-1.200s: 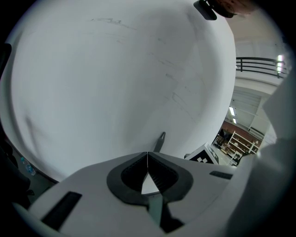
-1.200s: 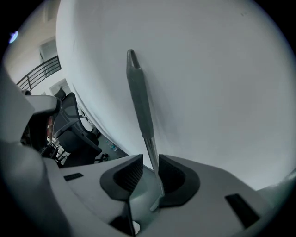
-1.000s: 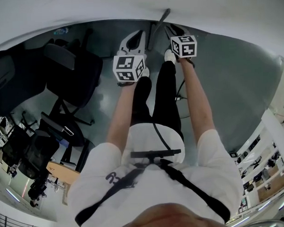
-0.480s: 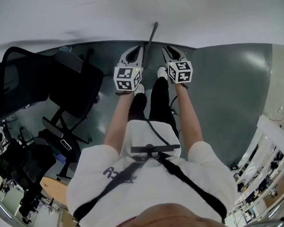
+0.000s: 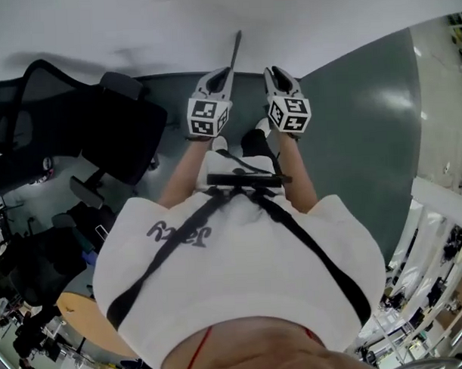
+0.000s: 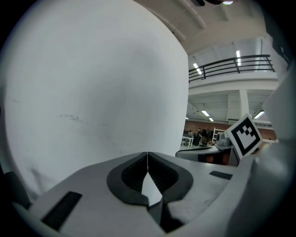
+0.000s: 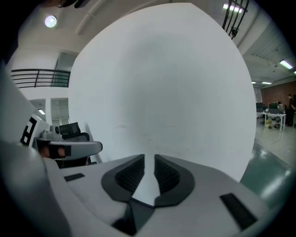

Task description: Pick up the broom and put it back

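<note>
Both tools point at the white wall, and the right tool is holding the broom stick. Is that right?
No. The right tool holds nothing: the right gripper view shows only the white wall between its slightly parted jaws. The rest is right.

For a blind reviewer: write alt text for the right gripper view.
The grey two-jaw right gripper faces a white wall, its jaws slightly apart and empty. The grey left gripper shows at the left edge, green floor at lower right.

Glossy grey-green floor (image 5: 365, 122), bounded above by a white wall (image 5: 323, 18). Black office chairs (image 5: 131, 134) are stood on it at left, a white rack (image 5: 432, 211) at right. White shoes (image 5: 219, 143) are planted near the wall, where a broom (image 5: 237, 47) is propped, foot hidden.
</note>
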Demonstrator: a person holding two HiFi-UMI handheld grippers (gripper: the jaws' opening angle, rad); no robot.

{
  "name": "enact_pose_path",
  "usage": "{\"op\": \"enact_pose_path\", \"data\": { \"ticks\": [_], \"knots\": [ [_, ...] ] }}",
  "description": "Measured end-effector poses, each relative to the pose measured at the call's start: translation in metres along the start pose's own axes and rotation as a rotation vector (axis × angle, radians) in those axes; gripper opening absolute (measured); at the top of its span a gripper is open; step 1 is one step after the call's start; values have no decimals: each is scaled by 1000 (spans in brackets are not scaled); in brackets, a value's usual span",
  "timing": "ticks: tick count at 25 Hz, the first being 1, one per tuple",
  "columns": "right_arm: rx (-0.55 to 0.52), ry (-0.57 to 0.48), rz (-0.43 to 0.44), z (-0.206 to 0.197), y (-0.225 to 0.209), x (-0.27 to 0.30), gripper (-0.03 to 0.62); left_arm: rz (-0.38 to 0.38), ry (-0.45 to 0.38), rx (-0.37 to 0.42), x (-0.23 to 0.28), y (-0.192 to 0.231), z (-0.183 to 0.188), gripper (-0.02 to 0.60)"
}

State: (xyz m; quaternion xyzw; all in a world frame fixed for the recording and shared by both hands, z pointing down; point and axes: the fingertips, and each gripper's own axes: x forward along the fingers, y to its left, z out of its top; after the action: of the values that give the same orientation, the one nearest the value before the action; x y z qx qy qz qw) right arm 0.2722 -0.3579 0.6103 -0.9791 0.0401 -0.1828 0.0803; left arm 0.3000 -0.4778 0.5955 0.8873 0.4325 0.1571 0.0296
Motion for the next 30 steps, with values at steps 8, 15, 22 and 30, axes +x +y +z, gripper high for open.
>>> {"op": "enact_pose_path", "data": {
  "ticks": [8, 15, 22, 30],
  "knots": [
    [-75, -140, 114, 88, 39, -25, 8, 19, -158, 21, -11, -20, 86, 14],
    [-104, -175, 101, 120, 31, -30, 8, 1, -168, 60, 6, -53, 105, 13],
    [-93, -161, 69, 114, 8, -36, 8, 12, -161, 67, 13, -59, 105, 14],
    [-106, -176, 27, 94, -5, -33, 8, 56, -155, 64, 12, -49, 89, 14]
  ]
}}
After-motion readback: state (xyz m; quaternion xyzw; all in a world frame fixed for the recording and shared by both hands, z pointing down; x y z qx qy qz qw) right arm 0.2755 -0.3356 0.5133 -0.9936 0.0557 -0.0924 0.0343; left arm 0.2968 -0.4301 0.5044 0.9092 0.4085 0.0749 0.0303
